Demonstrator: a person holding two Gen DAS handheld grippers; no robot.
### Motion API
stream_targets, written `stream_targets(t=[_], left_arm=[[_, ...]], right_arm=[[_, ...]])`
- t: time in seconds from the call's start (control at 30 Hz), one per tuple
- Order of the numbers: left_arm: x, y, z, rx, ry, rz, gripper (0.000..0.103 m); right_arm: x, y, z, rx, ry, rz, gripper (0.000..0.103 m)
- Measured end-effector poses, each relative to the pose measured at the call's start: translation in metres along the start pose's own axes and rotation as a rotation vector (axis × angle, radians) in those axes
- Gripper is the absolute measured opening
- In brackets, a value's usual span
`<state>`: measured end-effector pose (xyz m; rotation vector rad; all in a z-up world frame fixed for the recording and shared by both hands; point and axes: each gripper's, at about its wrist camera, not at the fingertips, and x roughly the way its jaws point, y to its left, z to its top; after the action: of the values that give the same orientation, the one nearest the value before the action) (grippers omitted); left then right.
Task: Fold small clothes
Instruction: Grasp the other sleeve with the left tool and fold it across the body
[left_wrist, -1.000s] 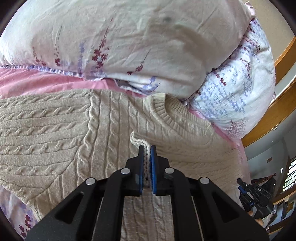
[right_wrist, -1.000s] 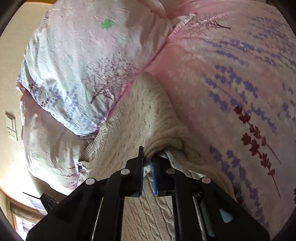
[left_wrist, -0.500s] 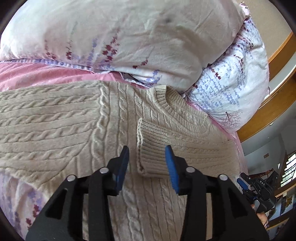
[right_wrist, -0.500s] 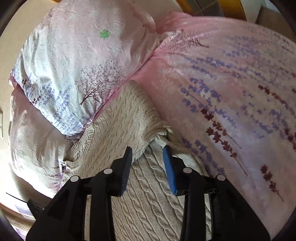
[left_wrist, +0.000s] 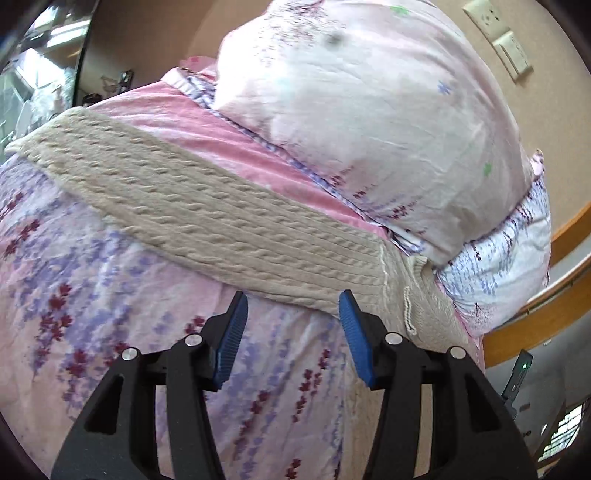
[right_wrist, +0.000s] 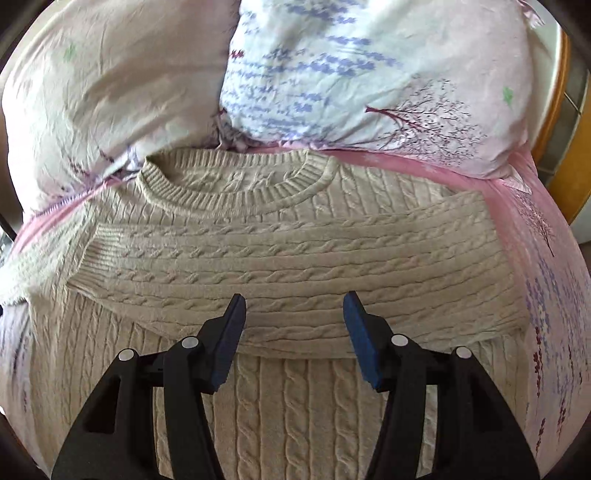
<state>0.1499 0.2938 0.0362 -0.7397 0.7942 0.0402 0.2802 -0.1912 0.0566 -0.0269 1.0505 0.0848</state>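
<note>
A beige cable-knit sweater lies flat on the bed, its ribbed collar toward the pillows. One sleeve is folded across the chest. My right gripper hovers over the lower edge of that sleeve, its jaws opening with nothing between them. In the left wrist view the other sleeve stretches out straight to the upper left over the sheet. My left gripper hangs just short of that sleeve's shoulder end, its jaws also opening and empty.
Two floral pillows press against the collar end; one pillow fills the left view's top. The pink floral bedsheet lies all around. A wooden bed frame and a wall socket sit at the right.
Both grippers were shut on folds of the sweater; both have let go, opened and pulled back. The left view swung left onto the outstretched sleeve. The right view rolled to face the collar.
</note>
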Motion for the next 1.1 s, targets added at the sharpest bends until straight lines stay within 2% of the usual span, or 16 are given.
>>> stream_targets(t=[0.03, 0.1, 0.2, 0.53, 0.63, 0.7, 0.83, 0.97, 1.03, 1.1], left_arm=[[0.000, 0.009, 0.001, -0.035, 0.005, 0.002, 0.051], [0.003, 0.023, 0.003, -0.107, 0.013, -0.002, 0.051], [0.010, 0.036, 0.007, -0.196, 0.006, 0.005, 0.051], [0.016, 0.069, 0.020, -0.467, -0.105, -0.023, 0.036], [0.015, 0.077, 0.022, -0.519, -0.126, -0.015, 0.028], [0.016, 0.081, 0.023, -0.543, -0.135, -0.006, 0.018], [0.015, 0.088, 0.027, -0.587, -0.166, -0.003, 0.011], [0.010, 0.068, 0.033, -0.527, -0.227, -0.001, 0.007], [0.006, 0.047, 0.034, -0.471, -0.247, -0.048, 0.007], [0.005, 0.020, 0.033, -0.417, -0.240, -0.132, 0.006]], right_arm=[[0.006, 0.005, -0.003, -0.023, 0.022, -0.018, 0.059], [0.002, 0.007, -0.006, -0.041, -0.003, -0.039, 0.061], [0.000, -0.006, -0.006, 0.020, 0.023, 0.017, 0.062], [-0.009, -0.010, -0.008, 0.051, 0.033, 0.072, 0.066], [-0.013, -0.014, -0.010, 0.060, 0.029, 0.095, 0.066], [-0.017, -0.018, -0.011, 0.070, 0.030, 0.111, 0.066], [-0.022, -0.031, -0.011, 0.104, 0.039, 0.151, 0.066], [-0.030, -0.046, -0.013, 0.131, 0.024, 0.154, 0.066], [-0.033, -0.055, -0.013, 0.149, 0.017, 0.157, 0.066], [-0.035, -0.062, -0.012, 0.167, 0.009, 0.155, 0.066]])
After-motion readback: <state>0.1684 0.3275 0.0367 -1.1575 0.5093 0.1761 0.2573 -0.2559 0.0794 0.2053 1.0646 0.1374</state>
